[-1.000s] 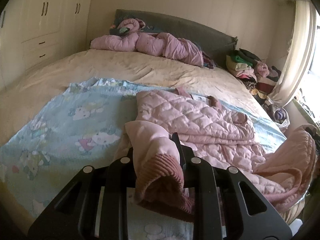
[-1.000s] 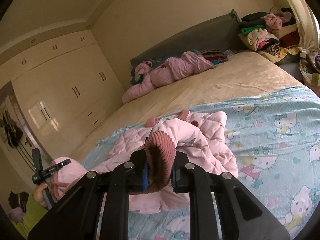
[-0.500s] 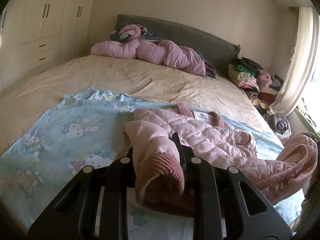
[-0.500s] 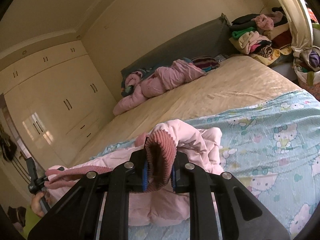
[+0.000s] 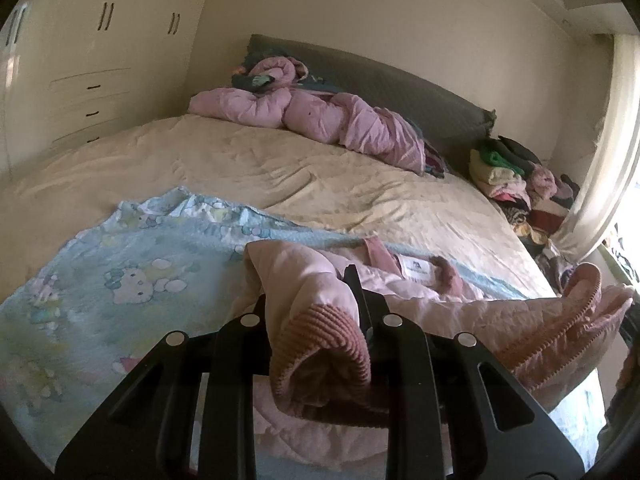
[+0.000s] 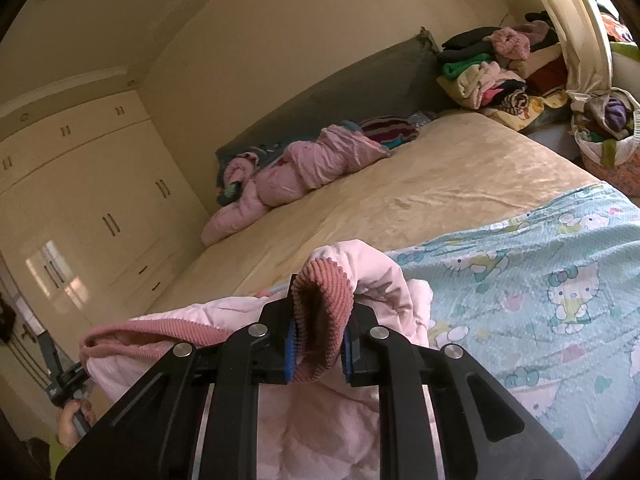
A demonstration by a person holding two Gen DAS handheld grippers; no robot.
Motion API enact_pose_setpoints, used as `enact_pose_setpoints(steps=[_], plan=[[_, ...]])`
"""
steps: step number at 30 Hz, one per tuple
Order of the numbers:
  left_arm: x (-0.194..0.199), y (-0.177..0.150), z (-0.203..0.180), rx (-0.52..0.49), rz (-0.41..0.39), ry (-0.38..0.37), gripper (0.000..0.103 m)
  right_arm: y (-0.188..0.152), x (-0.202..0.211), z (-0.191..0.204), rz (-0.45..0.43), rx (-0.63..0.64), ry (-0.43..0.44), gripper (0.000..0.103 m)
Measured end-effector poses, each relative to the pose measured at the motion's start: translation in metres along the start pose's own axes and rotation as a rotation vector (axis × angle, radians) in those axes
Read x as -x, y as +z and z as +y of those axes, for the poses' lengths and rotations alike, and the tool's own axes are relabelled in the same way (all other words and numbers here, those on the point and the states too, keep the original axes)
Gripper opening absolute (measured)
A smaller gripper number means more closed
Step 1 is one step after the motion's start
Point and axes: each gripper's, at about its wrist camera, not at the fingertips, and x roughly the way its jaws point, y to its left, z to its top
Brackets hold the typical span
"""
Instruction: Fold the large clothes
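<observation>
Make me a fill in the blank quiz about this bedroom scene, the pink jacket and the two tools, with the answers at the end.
1. Each tool, left and right, is shut on a ribbed ____ of the pink jacket.
2. The jacket lies on a light blue blanket printed with ____ figures.
3. The headboard behind the bed is ____ in colour.
4. A pile of clothes sits beside the ____.

Answers: cuff; Hello Kitty; grey; curtain
</observation>
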Motion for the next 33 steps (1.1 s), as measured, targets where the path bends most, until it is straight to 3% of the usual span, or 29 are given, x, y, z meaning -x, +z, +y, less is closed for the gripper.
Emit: enact_pose_setpoints(steps=[11, 22, 26, 29, 32, 33], plan=[[-0.065, -0.004, 0.004, 0.033, 0.015, 0.056, 0.018, 0.001, -0.083, -0.025, 0.061, -0.032, -0.126, 0.015], [-0.117, -0.024, 0.018, 0.063, 0.085, 0.041, 0.023, -0.023, -0.160, -0.052, 0.160, -0.059, -0.251, 0.016], [-0.124, -0.027, 0.021, 0.081, 0.095, 0.036, 0.023, -0.028, -0.170, -0.056, 0.163, -0.081, -0.258, 0.017], [-0.126, -0.028, 0.021, 0.085, 0.096, 0.035, 0.022, -0.026, -0.169, -0.064, 0.166, -0.153, -0.204, 0.021], [-0.126, -0.028, 0.021, 0.085, 0.094, 0.036, 0.022, -0.018, -0.159, -0.068, 0.156, -0.231, -0.127, 0.040], [-0.127, -0.029, 0.021, 0.085, 0.093, 0.036, 0.022, -0.015, -0.154, -0.066, 0.142, -0.240, -0.100, 0.064]])
